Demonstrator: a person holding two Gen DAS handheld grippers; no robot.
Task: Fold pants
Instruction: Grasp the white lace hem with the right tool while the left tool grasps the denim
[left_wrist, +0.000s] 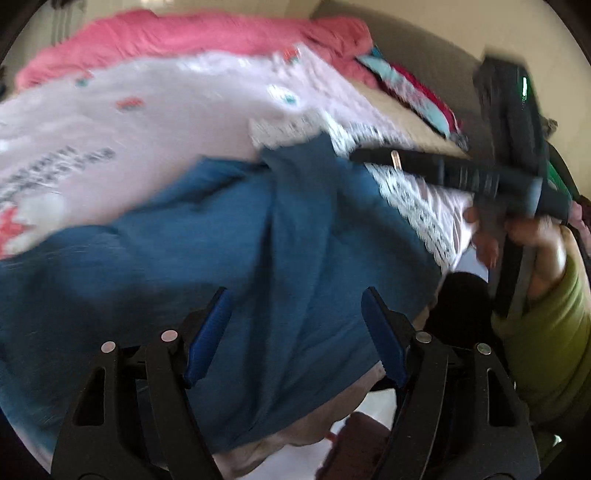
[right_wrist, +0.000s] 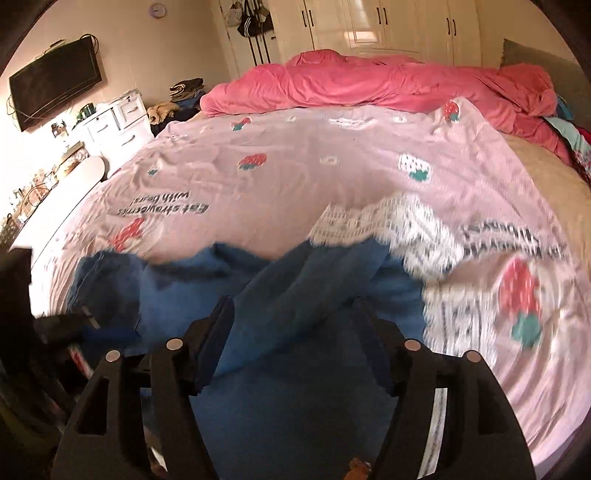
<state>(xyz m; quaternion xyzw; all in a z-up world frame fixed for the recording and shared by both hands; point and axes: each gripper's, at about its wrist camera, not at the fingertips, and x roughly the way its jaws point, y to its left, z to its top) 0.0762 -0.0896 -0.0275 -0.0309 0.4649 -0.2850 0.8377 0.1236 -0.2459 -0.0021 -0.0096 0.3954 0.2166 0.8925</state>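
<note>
Blue pants (left_wrist: 221, 240) lie crumpled on the pink strawberry-print bedsheet (left_wrist: 147, 110) near the bed's near edge. My left gripper (left_wrist: 295, 291) hovers over them, open, its blue pads (left_wrist: 207, 332) apart with only flat cloth showing below. In the right wrist view the pants (right_wrist: 295, 406) fill the lower middle. A fold of them runs up between the spread fingers of my right gripper (right_wrist: 291, 302), which is open and not pinching it. The right gripper (left_wrist: 391, 158) also shows in the left wrist view, held by a hand (left_wrist: 535, 240) above the pants' right side. Both views are motion-blurred.
A rumpled pink duvet (right_wrist: 369, 85) lies across the far side of the bed, with mixed clothes (right_wrist: 569, 129) at the far right. A white dresser (right_wrist: 118, 122), a wall TV (right_wrist: 55, 81) and wardrobes (right_wrist: 388, 29) stand beyond. A green sleeve (left_wrist: 546, 350) is at the right.
</note>
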